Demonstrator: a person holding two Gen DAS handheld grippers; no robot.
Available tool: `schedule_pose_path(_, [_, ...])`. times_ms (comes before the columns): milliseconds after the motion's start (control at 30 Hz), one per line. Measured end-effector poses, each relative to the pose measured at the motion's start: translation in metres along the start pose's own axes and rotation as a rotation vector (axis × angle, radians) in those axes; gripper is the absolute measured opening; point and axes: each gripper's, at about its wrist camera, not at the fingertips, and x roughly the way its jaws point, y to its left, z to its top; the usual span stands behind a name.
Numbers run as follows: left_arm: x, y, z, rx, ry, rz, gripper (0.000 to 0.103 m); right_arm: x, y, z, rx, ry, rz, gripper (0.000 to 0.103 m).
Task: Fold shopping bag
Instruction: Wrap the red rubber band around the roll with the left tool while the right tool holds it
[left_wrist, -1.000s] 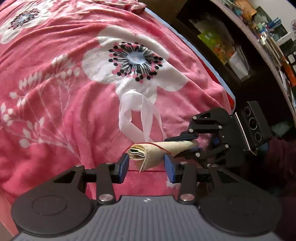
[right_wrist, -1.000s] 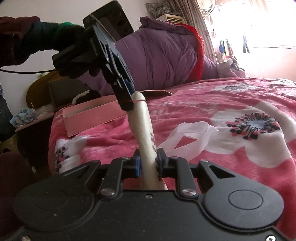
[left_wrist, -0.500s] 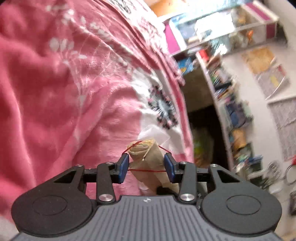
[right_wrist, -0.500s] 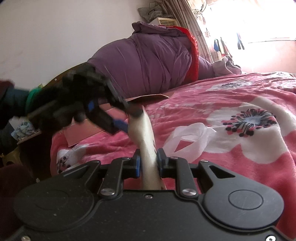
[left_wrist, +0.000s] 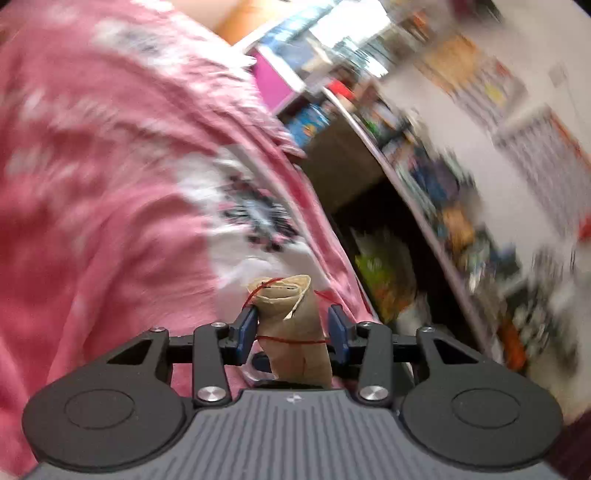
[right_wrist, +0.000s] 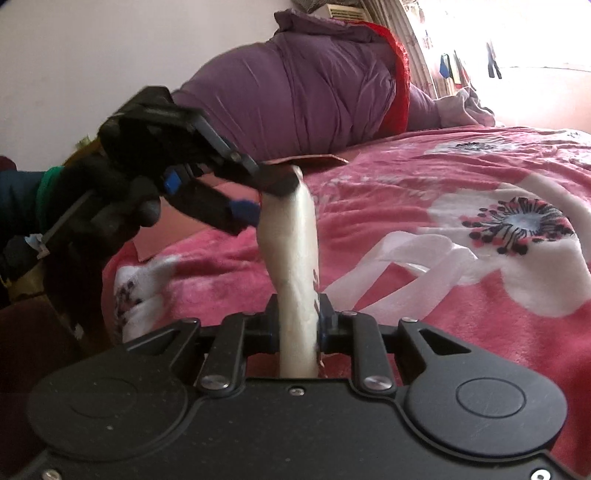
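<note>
The shopping bag is rolled into a tight beige roll (left_wrist: 291, 325) (right_wrist: 295, 258). My right gripper (right_wrist: 297, 325) is shut on its lower part and holds it upright above the bed. My left gripper (left_wrist: 292, 330) is open around the roll's top end, with a thin red elastic band (left_wrist: 291, 340) stretched between its blue pads (left_wrist: 246, 326) around the roll. The left gripper also shows in the right wrist view (right_wrist: 258, 195) at the roll's top. The bag's white handles (right_wrist: 410, 266) trail onto the blanket.
A pink floral blanket (right_wrist: 461, 206) covers the bed. A purple duvet (right_wrist: 314, 88) is piled at the far end. A pink flat box (right_wrist: 166, 240) lies by the bed's left edge. Crowded shelves (left_wrist: 424, 155) stand beside the bed, blurred.
My left gripper has swung from sideways-on to pointing along the roll's end, carrying the red band over the roll. The right gripper keeps its grip and has barely moved.
</note>
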Motion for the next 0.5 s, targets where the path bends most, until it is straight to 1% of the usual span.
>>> schedule_pose_path(33, [0.002, -0.020, 0.004, 0.086, 0.016, 0.019, 0.040, -0.003, 0.000, 0.000, -0.002, -0.013, -0.002, 0.019])
schedule_pose_path(100, [0.007, -0.049, 0.008, 0.213, 0.041, 0.057, 0.040, -0.008, -0.002, 0.001, 0.014, -0.034, 0.005, 0.019])
schedule_pose_path(133, [0.013, -0.070, 0.009, 0.308, 0.062, 0.089, 0.040, -0.011, -0.003, 0.001, 0.022, -0.048, 0.008, 0.019])
schedule_pose_path(167, [0.016, -0.085, 0.008, 0.380, 0.077, 0.116, 0.040, -0.014, -0.003, 0.001, 0.028, -0.062, 0.010, 0.019])
schedule_pose_path(200, [0.021, -0.103, 0.005, 0.479, 0.102, 0.161, 0.040, -0.016, -0.002, 0.000, 0.024, -0.073, 0.010, 0.020])
schedule_pose_path(233, [0.029, -0.122, 0.001, 0.599, 0.132, 0.217, 0.040, -0.018, -0.001, -0.001, 0.018, -0.086, 0.009, 0.020])
schedule_pose_path(267, [0.033, -0.132, -0.002, 0.673, 0.151, 0.251, 0.040, -0.022, 0.001, -0.003, -0.001, -0.105, 0.006, 0.019])
schedule_pose_path(333, [0.037, -0.150, -0.009, 0.830, 0.193, 0.278, 0.041, -0.026, 0.008, -0.008, -0.056, -0.120, -0.006, 0.020])
schedule_pose_path(367, [0.038, -0.157, -0.012, 0.891, 0.215, 0.285, 0.043, -0.028, 0.015, -0.011, -0.104, -0.133, -0.019, 0.020])
schedule_pose_path(400, [0.038, -0.160, -0.012, 0.923, 0.232, 0.290, 0.046, -0.030, 0.017, -0.013, -0.123, -0.143, -0.019, 0.020])
schedule_pose_path(500, [0.038, -0.164, -0.015, 1.004, 0.280, 0.318, 0.048, -0.029, 0.028, -0.016, -0.206, -0.140, -0.011, 0.020])
